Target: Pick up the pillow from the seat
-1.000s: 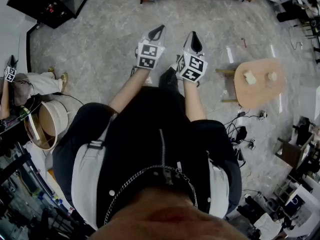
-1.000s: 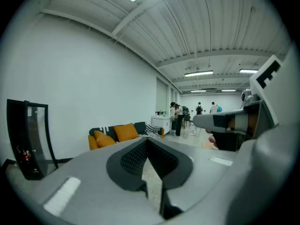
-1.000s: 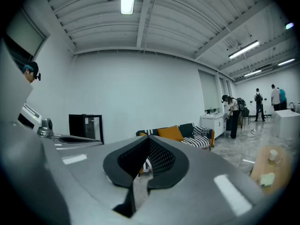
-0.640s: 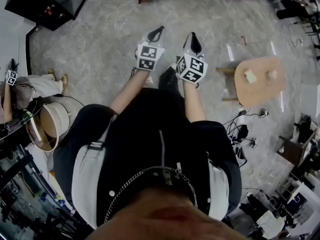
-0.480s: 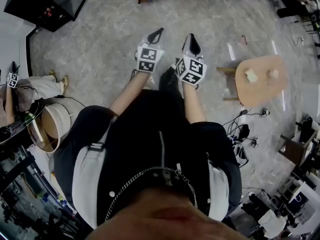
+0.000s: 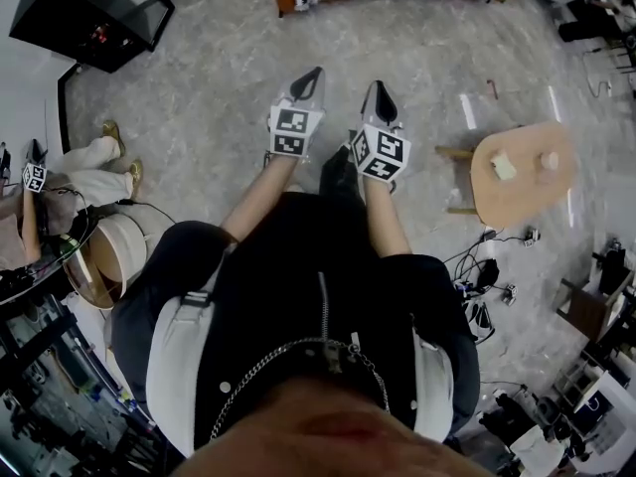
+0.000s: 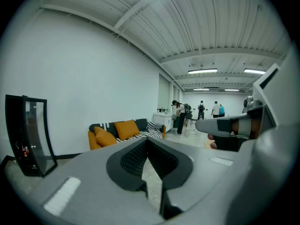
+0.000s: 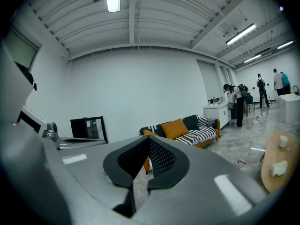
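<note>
Pillow: a plump, square orange pillow (image 7: pixel 126 129) on the striped sofa (image 7: pixel 151 134), leaning on its dark backrest.
Left tongs: my left gripper (image 6: pixel 314 72) is closed and empty, aimed at the sofa from well short of it.
Right tongs: my right gripper (image 6: pixel 381 85) is also closed and empty.
Views: the gripper views show the sofa front-on; the head view catches only its near edge.

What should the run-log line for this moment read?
phase: pre-grasp | left gripper: shut, empty | right gripper: shut, empty | orange pillows: on sofa, untouched, across floor from both grippers
</note>
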`<state>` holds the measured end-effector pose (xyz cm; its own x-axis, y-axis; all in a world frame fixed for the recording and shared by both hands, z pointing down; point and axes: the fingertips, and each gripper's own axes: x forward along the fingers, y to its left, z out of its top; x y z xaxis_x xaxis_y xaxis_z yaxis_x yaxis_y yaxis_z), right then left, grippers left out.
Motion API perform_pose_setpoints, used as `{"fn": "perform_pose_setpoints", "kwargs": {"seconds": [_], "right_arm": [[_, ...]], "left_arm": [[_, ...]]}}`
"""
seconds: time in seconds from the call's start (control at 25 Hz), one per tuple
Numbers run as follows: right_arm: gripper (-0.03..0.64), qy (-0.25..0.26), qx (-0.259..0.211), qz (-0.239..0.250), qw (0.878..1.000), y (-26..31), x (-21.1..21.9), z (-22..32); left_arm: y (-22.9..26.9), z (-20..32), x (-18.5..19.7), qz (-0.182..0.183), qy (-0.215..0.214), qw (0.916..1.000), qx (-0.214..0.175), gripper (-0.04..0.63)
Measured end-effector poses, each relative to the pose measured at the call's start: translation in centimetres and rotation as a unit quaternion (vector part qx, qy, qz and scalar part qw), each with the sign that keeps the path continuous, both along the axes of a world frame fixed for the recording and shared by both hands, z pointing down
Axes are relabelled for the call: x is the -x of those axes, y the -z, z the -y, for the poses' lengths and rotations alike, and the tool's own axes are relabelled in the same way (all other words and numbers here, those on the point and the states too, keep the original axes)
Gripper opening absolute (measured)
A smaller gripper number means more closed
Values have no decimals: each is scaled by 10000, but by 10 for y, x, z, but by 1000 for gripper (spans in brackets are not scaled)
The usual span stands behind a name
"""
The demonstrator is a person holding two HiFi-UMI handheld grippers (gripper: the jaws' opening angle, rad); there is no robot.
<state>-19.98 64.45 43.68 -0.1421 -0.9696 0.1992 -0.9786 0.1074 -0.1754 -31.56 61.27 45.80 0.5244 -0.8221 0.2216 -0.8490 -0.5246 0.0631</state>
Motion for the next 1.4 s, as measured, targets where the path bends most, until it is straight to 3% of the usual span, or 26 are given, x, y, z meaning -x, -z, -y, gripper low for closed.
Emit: {"fn": "perform_pose_setpoints", "kwargs": {"seconds": [0.44, 0.84, 1.4], "right_arm": [[0, -78, 59, 267, 9996, 2, -67, 87], [0, -19, -98, 573, 9983, 18, -146, 158], [0, -290, -81, 711, 9970, 15, -210, 185]], "left_arm": [[-5, 88, -64, 142, -106, 9998, 120, 9], [16, 161, -138, 330, -74, 9994, -105, 9], [11, 200, -182, 423, -143, 9990, -28, 9]]}}
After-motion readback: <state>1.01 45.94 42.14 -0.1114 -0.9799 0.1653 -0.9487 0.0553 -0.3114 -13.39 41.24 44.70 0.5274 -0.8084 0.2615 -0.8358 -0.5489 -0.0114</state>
